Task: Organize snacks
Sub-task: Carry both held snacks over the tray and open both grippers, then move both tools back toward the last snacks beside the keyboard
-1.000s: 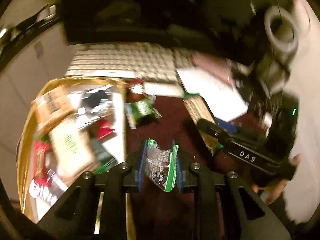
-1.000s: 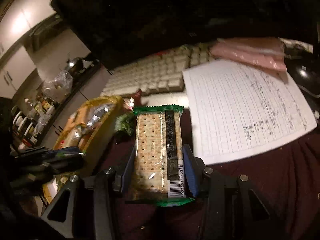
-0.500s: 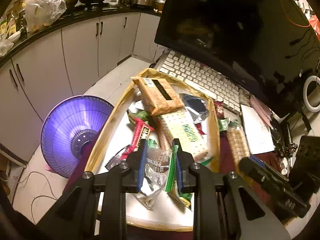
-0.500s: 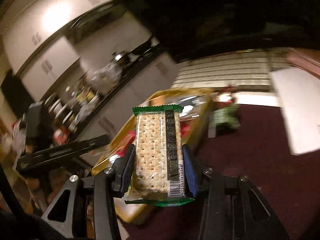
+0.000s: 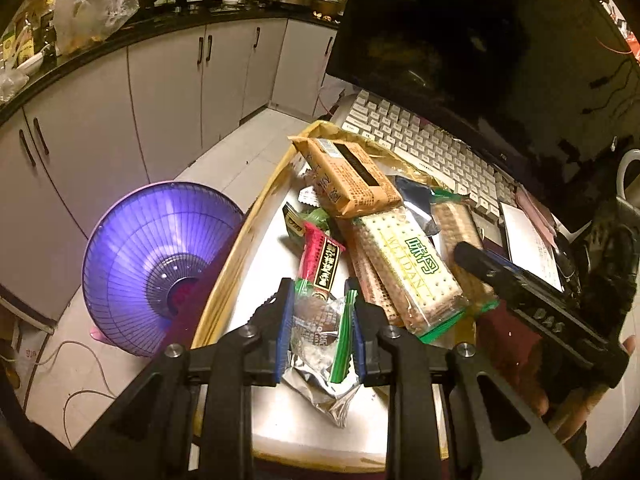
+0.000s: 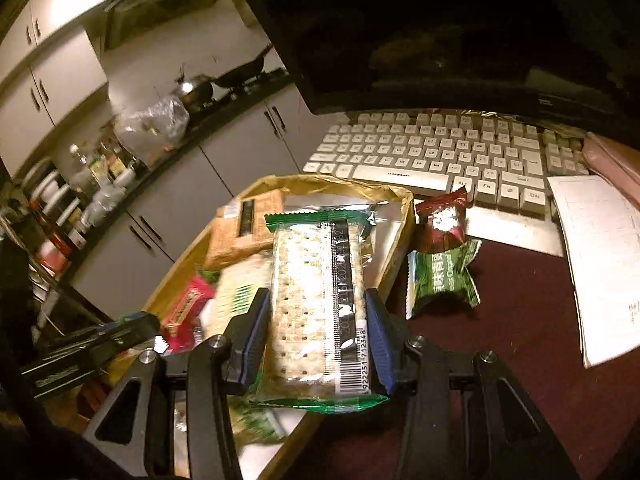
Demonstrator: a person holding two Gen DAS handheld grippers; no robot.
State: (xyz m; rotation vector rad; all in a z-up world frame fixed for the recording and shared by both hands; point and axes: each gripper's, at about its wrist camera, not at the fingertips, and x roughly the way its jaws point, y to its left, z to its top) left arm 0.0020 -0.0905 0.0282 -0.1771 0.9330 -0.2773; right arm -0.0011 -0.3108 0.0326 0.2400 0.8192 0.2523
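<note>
My left gripper (image 5: pixel 320 320) pinches a small crinkled foil-and-green snack packet (image 5: pixel 320 344), both blue pads pressing its sides. It hangs over the near end of the gold-rimmed tray (image 5: pixel 236 264), just above the bare white floor of it. My right gripper (image 6: pixel 316 332) clamps a long cracker pack (image 6: pixel 320 300) by its two long edges, barcode end toward me, and holds it over the tray's right rim, close to the near corner.

Around them, the tray already carries a tan biscuit box (image 5: pixel 344 176) at its far end, a green-lettered cracker pack (image 5: pixel 408 264) along the right side and a red bar (image 5: pixel 320 260) in the middle. Two pouches remain on the dark red desk cloth just beside the tray's far right corner: a green pouch (image 6: pixel 444 280) and a maroon pouch (image 6: pixel 444 216), near the keyboard (image 6: pixel 440 152).

I judge this to be the drop-off step, with both snacks carried to the tray. Next I should lower each, spread the pads to let them fall into free space, taking care that the cracker pack clears the rim, then return for the two pouches.
</note>
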